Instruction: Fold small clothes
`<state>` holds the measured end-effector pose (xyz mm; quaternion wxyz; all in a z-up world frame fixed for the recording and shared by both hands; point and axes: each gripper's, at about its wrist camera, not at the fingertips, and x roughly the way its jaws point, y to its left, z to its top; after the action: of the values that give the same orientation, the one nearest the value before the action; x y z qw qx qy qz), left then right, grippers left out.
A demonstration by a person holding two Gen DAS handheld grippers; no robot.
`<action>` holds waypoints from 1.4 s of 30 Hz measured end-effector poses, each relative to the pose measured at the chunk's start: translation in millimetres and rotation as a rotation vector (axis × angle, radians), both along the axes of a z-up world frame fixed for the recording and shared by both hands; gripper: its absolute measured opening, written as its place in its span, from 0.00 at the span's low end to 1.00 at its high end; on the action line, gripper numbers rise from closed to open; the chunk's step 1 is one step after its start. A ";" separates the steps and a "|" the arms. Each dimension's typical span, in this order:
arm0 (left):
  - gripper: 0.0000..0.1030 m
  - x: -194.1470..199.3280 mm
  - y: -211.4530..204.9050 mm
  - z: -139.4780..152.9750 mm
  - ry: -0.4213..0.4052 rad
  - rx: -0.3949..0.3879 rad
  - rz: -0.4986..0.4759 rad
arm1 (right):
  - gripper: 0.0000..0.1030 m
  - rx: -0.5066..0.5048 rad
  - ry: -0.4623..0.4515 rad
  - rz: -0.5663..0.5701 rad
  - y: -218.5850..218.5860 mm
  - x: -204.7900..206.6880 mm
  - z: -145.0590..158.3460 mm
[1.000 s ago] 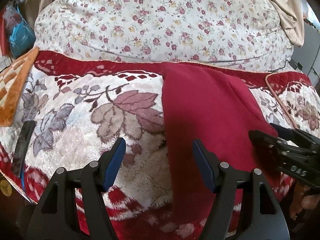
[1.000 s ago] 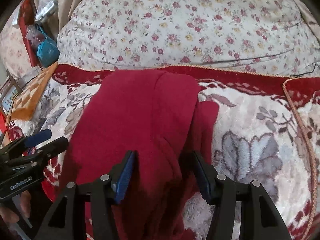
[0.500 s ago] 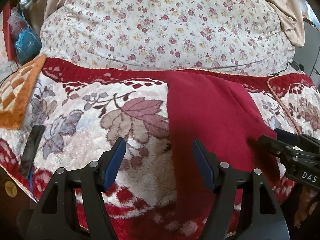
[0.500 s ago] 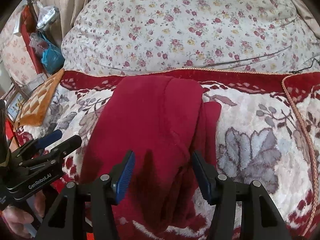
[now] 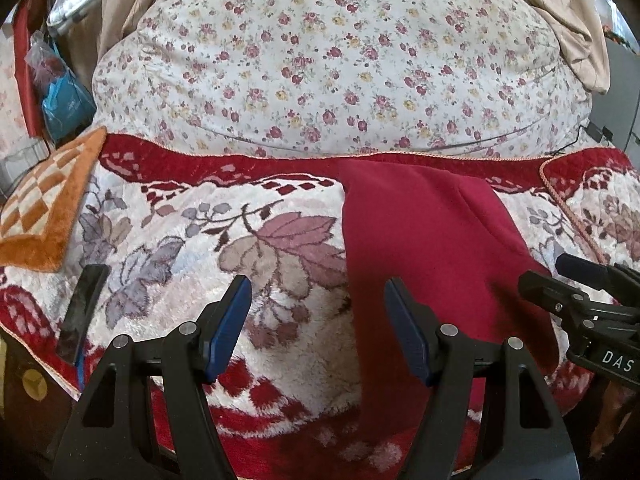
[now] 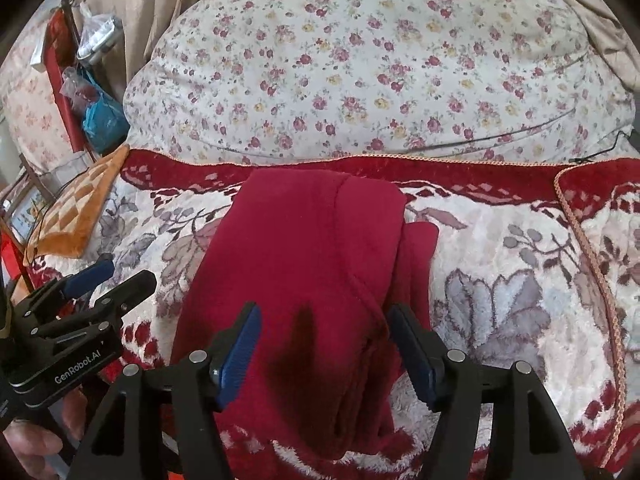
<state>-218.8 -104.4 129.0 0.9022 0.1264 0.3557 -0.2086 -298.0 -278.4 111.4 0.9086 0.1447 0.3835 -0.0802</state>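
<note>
On the plush red-and-cream floral blanket (image 6: 500, 248) that covers the bed lies the dark red knit garment (image 6: 304, 256), folded lengthwise into a long strip. Its far end reaches the blanket's red border, just below the big white quilt with small rose print (image 6: 360, 60); its near end runs toward the blanket's front edge. A narrower layer of the same cloth shows along its right side in the right wrist view.

The right tongs (image 6: 324, 344) hang over the garment's near end, their blue pads well apart. Their jaws have just been opening, and the red cloth lies under and between them, but neither pad presses on it.

The left tongs (image 5: 318, 328) stand wide open as well, holding nothing. They straddle the garment's left edge: the left pad is over bare blanket, the right pad over red cloth.

An orange-and-white checked mat (image 5: 44, 208) lies at the blanket's far left corner, and a flat black phone-like slab (image 5: 82, 312) rests near the left edge. Part of a hand (image 6: 32, 440) shows behind the left tongs in the right wrist view.
</note>
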 end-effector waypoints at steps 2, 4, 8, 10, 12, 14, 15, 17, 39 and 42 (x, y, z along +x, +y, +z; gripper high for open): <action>0.67 -0.2 0.2 -0.2 0.003 -0.002 -0.005 | 0.65 0.001 0.001 -0.004 0.8 0.3 -1.1; 0.67 1.2 1.7 -0.2 0.020 -0.019 -0.010 | 0.65 0.007 0.007 -0.003 1.0 1.1 -2.8; 0.67 3.1 4.1 0.4 0.030 -0.038 -0.001 | 0.65 0.006 0.012 -0.006 1.0 1.3 -3.9; 0.67 3.0 4.3 0.7 0.031 -0.040 -0.002 | 0.65 0.005 0.010 -0.006 0.3 1.2 -4.4; 0.67 2.9 4.3 1.2 0.030 -0.042 0.000 | 0.66 0.008 0.012 -0.005 -0.4 1.2 -4.7; 0.67 1.1 3.5 2.8 0.020 -0.036 0.001 | 0.66 0.007 0.012 -0.005 -0.3 0.8 -4.7; 0.67 0.5 3.1 3.3 0.016 -0.031 0.002 | 0.66 0.006 0.011 -0.006 -0.3 0.7 -4.6; 0.67 -1.5 1.7 5.2 0.002 -0.015 0.008 | 0.66 0.004 0.012 -0.007 -0.7 0.7 -4.6; 0.67 -12.3 -3.4 23.8 -0.028 -0.016 -0.005 | 0.68 -0.014 -0.024 -0.050 -8.6 -12.6 11.3; 0.67 -12.4 -4.0 23.0 -0.022 -0.014 -0.007 | 0.68 -0.015 -0.024 -0.050 -8.1 -12.6 11.3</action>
<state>-231.2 -108.4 152.1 0.9063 0.1234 0.3436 -0.2129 -310.6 -286.5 122.7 0.9120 0.1483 0.3680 -0.1040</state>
